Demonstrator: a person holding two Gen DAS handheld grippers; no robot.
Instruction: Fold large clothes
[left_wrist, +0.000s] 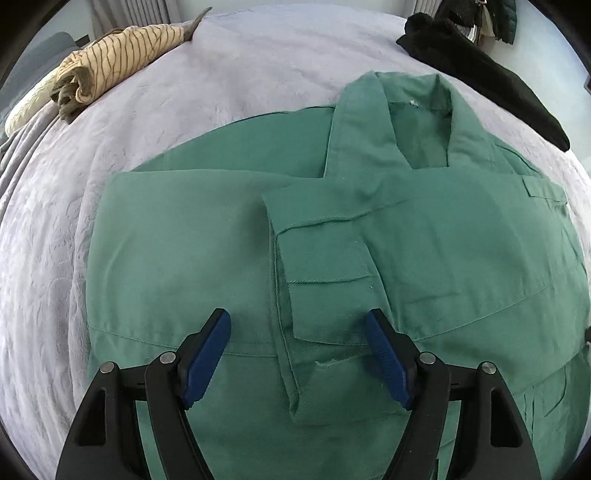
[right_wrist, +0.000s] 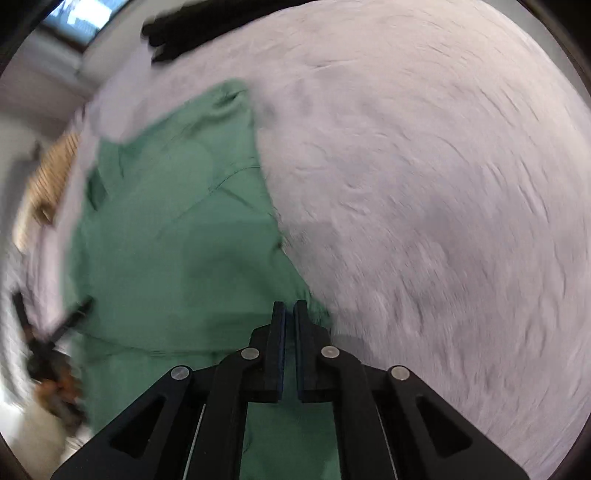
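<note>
My left gripper (left_wrist: 297, 325) hangs jaws apart over the green jacket (left_wrist: 207, 258); my right gripper (right_wrist: 290, 314), blurred, looks nearly closed at the jacket's edge, apparently gripping nothing.

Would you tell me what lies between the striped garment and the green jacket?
Only bare grey bedspread separates the striped garment from the green jacket, per the left wrist view.

The jacket (left_wrist: 332, 229) is plain green; the blanket (left_wrist: 258, 66) pale lilac-grey; a rolled shirt (left_wrist: 122, 62) tan with thin dark stripes; another garment (left_wrist: 480, 74) black; the left gripper (left_wrist: 297, 325) black with blue pads (left_wrist: 207, 362).
</note>
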